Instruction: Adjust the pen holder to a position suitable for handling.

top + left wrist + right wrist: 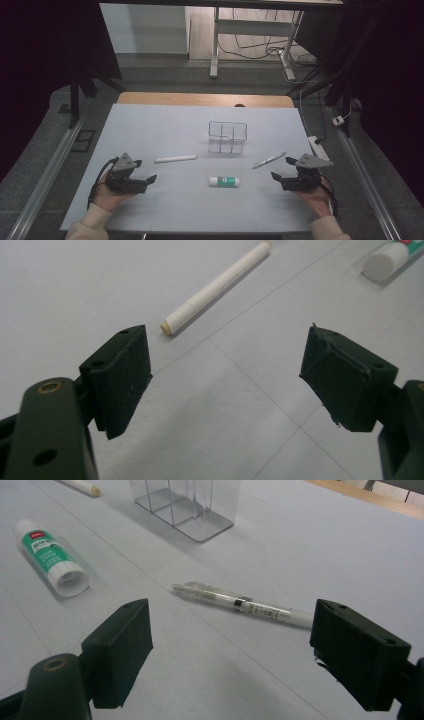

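Between glue stick [224,181] and near edge: bare table [200,210].

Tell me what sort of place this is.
Probably a lab or recording setup: a table under a pale sheet, dark curtains at both sides, and cables on the floor under a desk frame behind.

clear divided organizer [227,136], grey table [165,125]
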`<state>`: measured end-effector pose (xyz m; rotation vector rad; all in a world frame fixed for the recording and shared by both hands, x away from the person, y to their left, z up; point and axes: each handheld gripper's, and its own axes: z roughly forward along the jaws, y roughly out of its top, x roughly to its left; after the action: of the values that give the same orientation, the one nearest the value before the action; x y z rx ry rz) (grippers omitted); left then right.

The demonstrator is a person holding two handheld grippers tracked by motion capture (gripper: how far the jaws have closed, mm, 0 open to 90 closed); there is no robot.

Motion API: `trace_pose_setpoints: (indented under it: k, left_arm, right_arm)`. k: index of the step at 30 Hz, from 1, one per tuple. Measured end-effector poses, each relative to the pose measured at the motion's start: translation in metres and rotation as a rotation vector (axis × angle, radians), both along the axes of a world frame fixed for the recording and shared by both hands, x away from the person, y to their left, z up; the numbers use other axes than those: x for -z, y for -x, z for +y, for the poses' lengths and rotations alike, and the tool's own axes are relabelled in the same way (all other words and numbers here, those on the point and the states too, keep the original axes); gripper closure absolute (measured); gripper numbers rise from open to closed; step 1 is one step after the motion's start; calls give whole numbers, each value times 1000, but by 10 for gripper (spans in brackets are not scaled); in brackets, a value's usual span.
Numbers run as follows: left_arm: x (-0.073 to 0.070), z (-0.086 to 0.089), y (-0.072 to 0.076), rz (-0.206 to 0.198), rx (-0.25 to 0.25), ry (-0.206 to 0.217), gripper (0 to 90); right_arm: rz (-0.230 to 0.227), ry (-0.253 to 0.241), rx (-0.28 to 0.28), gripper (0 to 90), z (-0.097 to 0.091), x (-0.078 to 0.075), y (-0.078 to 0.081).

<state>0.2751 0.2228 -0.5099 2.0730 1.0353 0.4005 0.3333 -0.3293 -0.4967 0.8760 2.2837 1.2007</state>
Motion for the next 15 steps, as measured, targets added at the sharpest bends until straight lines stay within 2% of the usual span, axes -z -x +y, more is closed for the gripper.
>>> trace_pose_setpoints:
  k: [2,4,6,8,10,12,14,15]
  left_arm:
    - [-1,0,-2,-2,-4,-3,206]
    - [0,1,-4,9,0,6,205]
    - [0,2,-5,15,-21,12,206]
    - [-4,1,-2,1,-15,6,206]
    - [-5,1,0,-6,-8,17,206]
    - [-4,1,1,-1,-5,26,206]
    - [-3,2,1,4,-2,40,206]
    - [-3,2,1,4,-3,44,206]
  right_arm:
    - [9,10,-1,167,-1,1,2]
    - [15,-19,12,176,-2,1,2]
    - [22,-40,10,183,-2,1,2]
    - [17,-29,8,189,-1,0,2]
    - [11,-20,5,192,-2,-1,3]
    - [18,-27,5,193,-2,-1,3]
    - [26,-57,14,200,-2,-2,4]
    - [21,-45,13,202,-1,-2,4]
